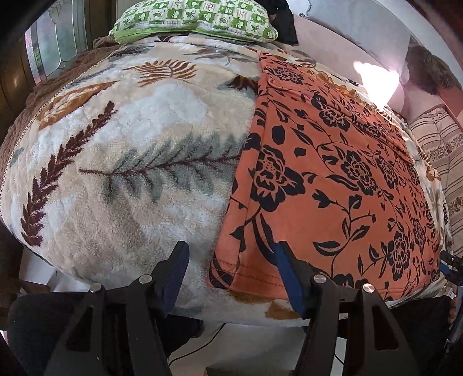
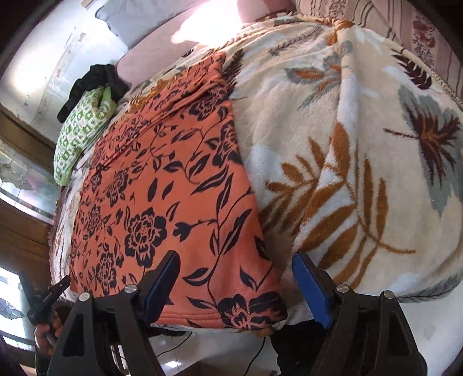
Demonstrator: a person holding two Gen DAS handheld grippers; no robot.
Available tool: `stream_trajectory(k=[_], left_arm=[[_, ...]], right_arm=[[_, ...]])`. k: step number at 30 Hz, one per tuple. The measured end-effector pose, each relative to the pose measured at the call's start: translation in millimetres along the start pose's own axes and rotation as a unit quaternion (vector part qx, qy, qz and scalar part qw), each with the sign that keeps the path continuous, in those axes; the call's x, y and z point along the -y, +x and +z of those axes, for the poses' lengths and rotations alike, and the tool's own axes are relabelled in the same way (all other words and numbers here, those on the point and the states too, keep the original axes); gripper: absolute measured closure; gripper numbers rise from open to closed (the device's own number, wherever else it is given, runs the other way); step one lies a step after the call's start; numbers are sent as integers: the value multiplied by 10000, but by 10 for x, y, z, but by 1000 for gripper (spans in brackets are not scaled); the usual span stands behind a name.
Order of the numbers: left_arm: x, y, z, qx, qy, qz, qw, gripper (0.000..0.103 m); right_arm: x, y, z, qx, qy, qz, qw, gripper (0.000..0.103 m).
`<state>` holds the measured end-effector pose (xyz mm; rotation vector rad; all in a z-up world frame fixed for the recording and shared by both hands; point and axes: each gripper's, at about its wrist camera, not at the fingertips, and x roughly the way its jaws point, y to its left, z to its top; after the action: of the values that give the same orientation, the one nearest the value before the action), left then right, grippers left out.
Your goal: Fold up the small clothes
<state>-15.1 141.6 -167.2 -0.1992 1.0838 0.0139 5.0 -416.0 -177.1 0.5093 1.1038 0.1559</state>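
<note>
An orange garment (image 1: 332,179) printed with black flowers is spread flat on a leaf-patterned fleece blanket (image 1: 130,162) that covers the bed, its hemmed near edge lying close to the bed's front edge. A green patterned pillow (image 1: 194,17) is seen at the far end.

The left tool (image 1: 230,260) is held with its jaws apart over the garment's near left corner, 1 finger over the blanket and the other over the cloth; nothing is gripped. The right tool (image 2: 235,269) is likewise held apart, straddling the near right corner, and is empty too.

No fold appears to have been started with this piece; a grasp of the 2 near corners is judged to be the step in hand.

Several faults could follow. The fleece pile could be pinched together with the hem if the jaws are closed too deep, so that the blanket is dragged up with the garment. Only the upper layer might be caught if the piece is doubled, leaving the lower one behind. An uneven lift by the 2 tools could skew the fold, and the near hem could be pulled off the bed's edge.
</note>
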Motion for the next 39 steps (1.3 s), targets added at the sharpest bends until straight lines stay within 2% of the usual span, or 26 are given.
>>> stream_trajectory(k=[2,3,4,8,13,14,15,16,17,20,23,24,25,26,27,28,29,30,33,39], left_arm=[[36,0,-16,-9,111,-60,9999,48],[56,3,-24,-19,166,-104,9998,55],[73,16,-28,-53,209,-86,9997,55],[60,73,-24,-124,125,-44,9998,55],[93,101,-30,-169,217,35,9996,56],[102,107,-24,-178,233,44,9996,58],[96,109,-23,-189,218,46,9996,65],[81,108,-24,-193,182,23,9996,67],[63,109,-21,-201,131,-11,9997,67],[59,109,-15,-223,81,0,9997,67],[71,96,-29,-199,102,43,9997,67],[70,95,-28,-199,101,39,9997,67],[66,97,-27,-199,96,33,9998,67],[63,97,-28,-196,91,26,9998,67],[61,95,-29,-193,93,25,9998,67],[63,94,-29,-195,105,31,9998,67],[69,102,-22,-201,122,37,9997,67],[74,103,-21,-206,145,49,9997,67],[82,109,-19,-202,189,59,9996,67],[88,113,-12,-212,220,60,9995,69]], right_arm=[[1,30,-13,-146,76,182,9997,37],[2,30,-21,-157,80,120,9998,39],[6,18,-24,-143,79,105,9998,43],[34,-8,-31,-52,168,96,9998,43],[42,63,-30,-196,232,161,9994,42],[21,54,-31,-192,178,210,9994,51],[16,64,-30,-212,174,211,9994,60],[14,73,-34,-262,185,164,9994,74],[20,75,-42,-257,192,138,9994,75],[80,94,-66,-245,345,69,9991,75],[45,33,-54,-183,296,185,9992,72],[28,16,-57,-167,239,169,9994,67],[27,17,-64,-182,206,152,9995,49],[26,23,-78,-179,213,150,9995,36],[23,33,-93,-179,211,132,9995,36],[16,43,-105,-200,182,157,9995,44],[6,43,-109,-204,153,178,9995,72],[-1,43,-109,-200,142,145,9996,79],[1,61,-107,-255,160,159,9994,89],[19,99,-89,-323,276,196,9989,90]])
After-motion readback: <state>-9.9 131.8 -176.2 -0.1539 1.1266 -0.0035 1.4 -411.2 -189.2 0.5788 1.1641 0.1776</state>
